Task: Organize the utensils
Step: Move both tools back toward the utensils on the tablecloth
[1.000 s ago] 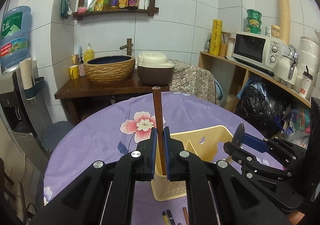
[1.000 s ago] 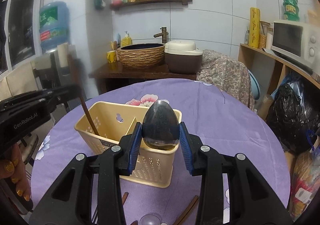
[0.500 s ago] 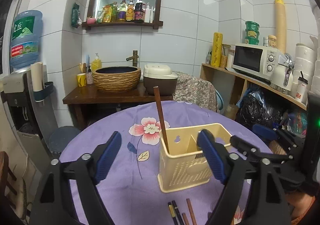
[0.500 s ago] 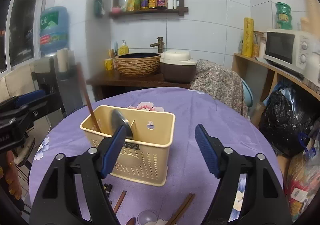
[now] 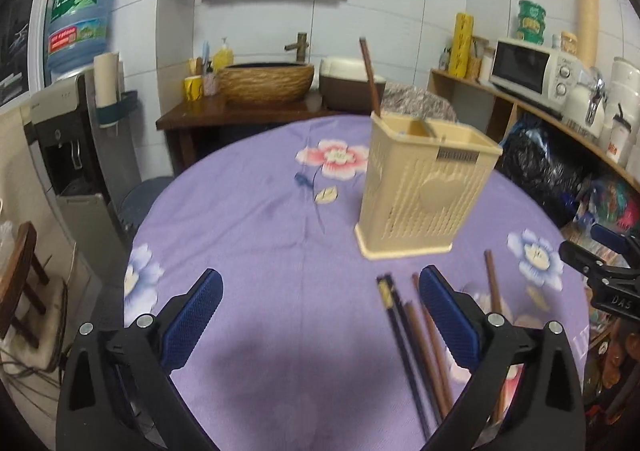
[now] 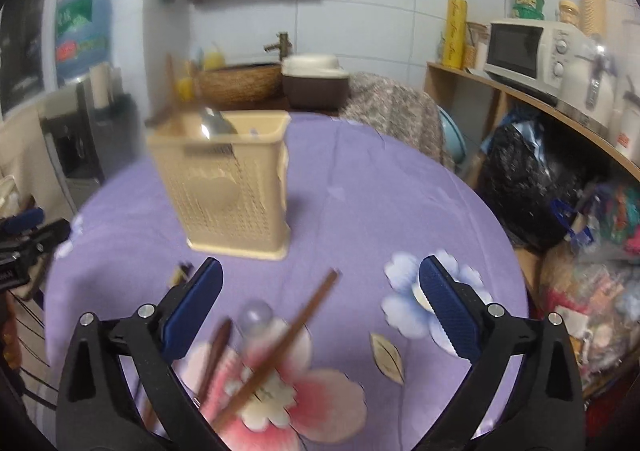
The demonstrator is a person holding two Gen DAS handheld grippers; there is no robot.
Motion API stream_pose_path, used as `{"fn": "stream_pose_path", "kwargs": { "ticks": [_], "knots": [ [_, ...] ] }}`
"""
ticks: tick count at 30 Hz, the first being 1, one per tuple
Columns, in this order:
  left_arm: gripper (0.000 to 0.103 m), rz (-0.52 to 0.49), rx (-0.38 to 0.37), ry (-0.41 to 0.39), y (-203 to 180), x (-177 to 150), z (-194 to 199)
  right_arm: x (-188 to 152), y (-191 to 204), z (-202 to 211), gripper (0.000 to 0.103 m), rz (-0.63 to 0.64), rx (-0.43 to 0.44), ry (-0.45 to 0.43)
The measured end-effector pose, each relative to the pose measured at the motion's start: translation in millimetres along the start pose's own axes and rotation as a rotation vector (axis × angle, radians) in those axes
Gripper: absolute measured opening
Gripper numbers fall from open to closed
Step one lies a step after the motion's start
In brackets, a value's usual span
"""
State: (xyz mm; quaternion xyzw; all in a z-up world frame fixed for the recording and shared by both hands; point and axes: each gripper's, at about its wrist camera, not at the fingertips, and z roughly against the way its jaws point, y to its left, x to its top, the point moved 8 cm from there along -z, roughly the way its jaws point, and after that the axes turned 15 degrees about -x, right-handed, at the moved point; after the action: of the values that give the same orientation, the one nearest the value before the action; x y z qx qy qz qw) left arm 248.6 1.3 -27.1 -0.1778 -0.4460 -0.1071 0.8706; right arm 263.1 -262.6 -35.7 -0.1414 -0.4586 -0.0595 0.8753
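While both sets of fingers are hanging released and empty, the left gripper (image 5: 320, 315) and right gripper (image 6: 320, 307) are facing loose chopsticks (image 5: 424, 351) lying at six o'clock from the utensil holder (image 5: 420, 187) on the worktop (image 5: 260, 251).

My fingers (image 5: 192, 315) wear blue dimpled pads on black frames, and beneath both pairs of jaws spreads a lilac tablecloth (image 5: 260, 211) printed with pink, white and pale blue flowers. Ahead of my left jaws stands a cream perforated caddy (image 5: 420, 195) holding one brown chopstick (image 5: 370, 75); beside my left gripper's right jaw lie brown and black chopsticks (image 5: 416, 343).
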Motion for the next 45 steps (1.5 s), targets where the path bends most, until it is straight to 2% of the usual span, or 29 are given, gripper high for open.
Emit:
{"fn": "stream_pose_path", "kwargs": {
  "ticks": [6,11,15,21,26,29,32,36,40,42,45],
  "knots": [
    [0.097,0.016,0.013,0.099,2.4,-49.0,-9.0,-65.3,-3.5,-21.3,0.097,-0.003,-0.008,0.196],
    [0.096,0.011,0.019,0.147,0.3,-69.5,-14.0,-92.3,15.7,-22.8,0.097,0.025,0.026,0.277],
    [0.096,0.012,0.010,0.153,-4.4,-74.2,-15.5,-98.8,38.1,-18.1,0.097,0.065,0.055,0.292],
    [0.096,-0.038,0.014,0.180,-15.9,-80.1,-21.5,-104.3,55.3,-26.3,0.097,0.133,0.023,0.325],
    [0.096,-0.044,0.009,0.197,-20.0,-84.5,-23.7,-107.3,27.8,-24.9,0.097,0.117,0.007,0.344],
    [0.096,-0.041,0.008,0.204,-21.0,-86.7,-24.6,-110.9,7.1,-28.0,0.097,0.109,-0.048,0.354],
    [0.096,-0.038,-0.006,0.218,-24.5,-89.6,-27.4,-114.1,-6.5,-25.6,0.097,0.043,0.000,0.357],
    [0.088,-0.058,-0.013,0.243,-33.6,-94.2,-33.5,-114.0,-14.5,-22.2,0.097,0.026,-0.033,0.331],
    [0.082,-0.068,-0.027,0.265,-41.5,-100.4,-37.7,-111.4,-18.1,-21.7,0.097,0.000,-0.022,0.324],
    [0.074,-0.078,-0.017,0.277,-43.1,-103.2,-41.3,-112.0,-17.9,-21.5,0.097,-0.002,-0.024,0.322],
    [0.071,-0.074,-0.015,0.298,-43.7,-107.2,-45.8,-112.3,-16.6,-21.2,0.097,-0.004,-0.017,0.321]
  ]
}}
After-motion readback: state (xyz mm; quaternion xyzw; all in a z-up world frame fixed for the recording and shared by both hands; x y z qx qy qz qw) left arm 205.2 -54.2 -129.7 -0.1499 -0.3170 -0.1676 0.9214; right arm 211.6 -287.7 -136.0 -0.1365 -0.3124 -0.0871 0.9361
